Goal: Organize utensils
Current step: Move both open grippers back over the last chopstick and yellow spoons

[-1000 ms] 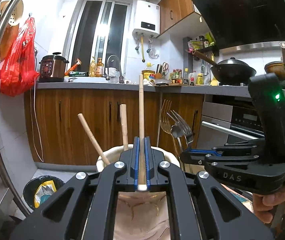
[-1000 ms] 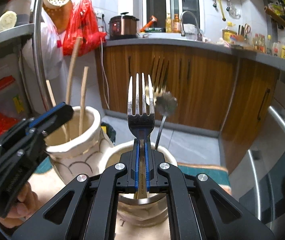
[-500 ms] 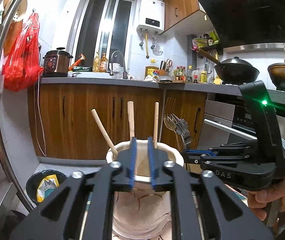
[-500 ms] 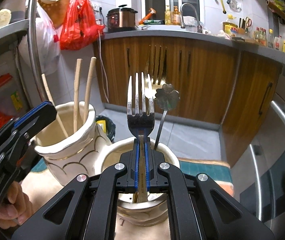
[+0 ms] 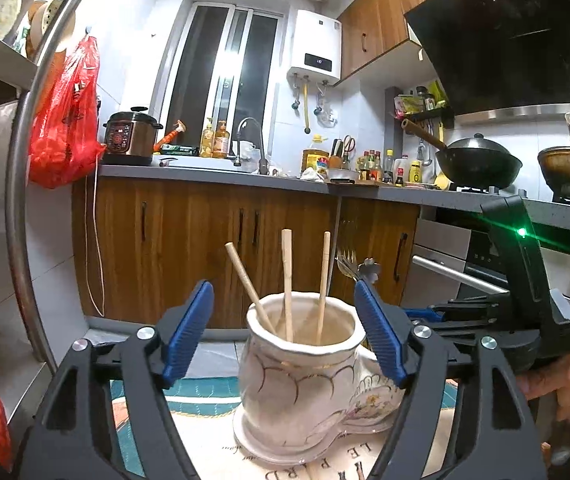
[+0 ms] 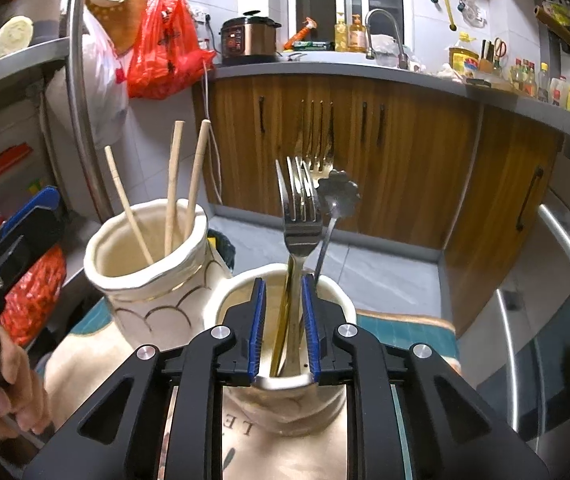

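Two cream ceramic holders stand side by side on a printed mat. The left holder (image 5: pixel 301 364) holds three wooden chopsticks (image 5: pixel 287 284); it also shows in the right wrist view (image 6: pixel 145 264). My left gripper (image 5: pixel 285 332) is open wide and empty, its blue pads on either side of that holder's rim. The right holder (image 6: pixel 281 360) holds forks (image 6: pixel 299 216) and a flower-ended spoon (image 6: pixel 339 196). My right gripper (image 6: pixel 283 332) is open a little over this holder, with a silver fork standing loose between its pads.
Wooden cabinets (image 5: pixel 205 240) and a grey counter (image 5: pixel 213 172) with a rice cooker (image 5: pixel 131 136) stand behind. A curved steel rack tube (image 5: pixel 25 184) and a red bag (image 5: pixel 67 120) are at left. An oven with a bar handle (image 6: pixel 525 320) is at right.
My left gripper let go of a chopstick into the left holder, opened wide and drew back. My right gripper opened and released the silver fork into the right holder.
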The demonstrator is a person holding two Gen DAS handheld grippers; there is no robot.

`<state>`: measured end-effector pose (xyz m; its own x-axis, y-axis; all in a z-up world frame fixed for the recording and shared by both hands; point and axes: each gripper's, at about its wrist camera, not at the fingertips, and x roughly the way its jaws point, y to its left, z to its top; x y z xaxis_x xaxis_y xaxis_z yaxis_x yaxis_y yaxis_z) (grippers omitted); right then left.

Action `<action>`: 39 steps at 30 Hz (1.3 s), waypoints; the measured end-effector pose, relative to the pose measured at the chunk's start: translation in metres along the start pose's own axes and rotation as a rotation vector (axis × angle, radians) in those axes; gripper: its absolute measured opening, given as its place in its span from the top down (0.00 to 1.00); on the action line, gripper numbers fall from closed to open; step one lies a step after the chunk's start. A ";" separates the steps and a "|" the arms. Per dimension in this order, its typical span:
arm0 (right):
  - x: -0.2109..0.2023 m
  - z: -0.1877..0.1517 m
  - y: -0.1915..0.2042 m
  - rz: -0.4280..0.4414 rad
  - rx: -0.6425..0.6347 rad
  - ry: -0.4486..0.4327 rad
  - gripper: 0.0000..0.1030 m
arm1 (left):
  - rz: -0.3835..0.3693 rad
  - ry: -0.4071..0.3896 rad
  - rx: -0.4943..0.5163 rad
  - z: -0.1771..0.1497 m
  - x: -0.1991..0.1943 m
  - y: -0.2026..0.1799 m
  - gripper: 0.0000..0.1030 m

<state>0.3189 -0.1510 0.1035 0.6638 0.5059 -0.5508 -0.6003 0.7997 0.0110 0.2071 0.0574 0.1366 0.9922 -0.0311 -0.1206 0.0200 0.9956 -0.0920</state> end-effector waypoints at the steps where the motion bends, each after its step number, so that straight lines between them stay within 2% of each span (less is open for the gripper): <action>1: -0.002 0.000 0.000 0.001 0.002 -0.002 0.79 | 0.001 0.000 -0.003 0.000 -0.003 0.002 0.28; 5: -0.014 -0.003 -0.004 -0.005 0.008 -0.014 0.74 | 0.008 0.027 -0.046 -0.005 -0.017 0.014 0.26; 10: -0.038 -0.012 -0.005 -0.013 0.006 -0.049 0.74 | 0.006 0.069 -0.088 -0.014 -0.034 0.029 0.26; 15: -0.065 -0.026 -0.006 -0.013 -0.003 -0.070 0.67 | -0.022 0.154 -0.101 -0.030 -0.044 0.033 0.26; 20: -0.076 -0.052 -0.004 0.005 -0.008 -0.020 0.67 | -0.027 0.281 -0.090 -0.052 -0.045 0.034 0.27; 29: -0.071 -0.098 -0.003 0.023 0.019 0.104 0.66 | -0.033 0.512 -0.085 -0.083 -0.028 0.031 0.31; 32: -0.070 -0.109 -0.004 0.037 0.040 0.129 0.66 | -0.043 0.555 -0.072 -0.090 -0.025 0.027 0.33; 35: -0.068 -0.117 -0.005 0.042 0.051 0.154 0.67 | -0.054 0.581 -0.069 -0.095 -0.023 0.024 0.39; 39: -0.068 -0.122 -0.006 0.041 0.062 0.174 0.67 | -0.073 0.589 -0.075 -0.096 -0.023 0.023 0.41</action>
<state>0.2227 -0.2297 0.0388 0.5490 0.4788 -0.6850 -0.5926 0.8010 0.0850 0.1727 0.0723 0.0424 0.7529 -0.1640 -0.6373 0.0553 0.9808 -0.1871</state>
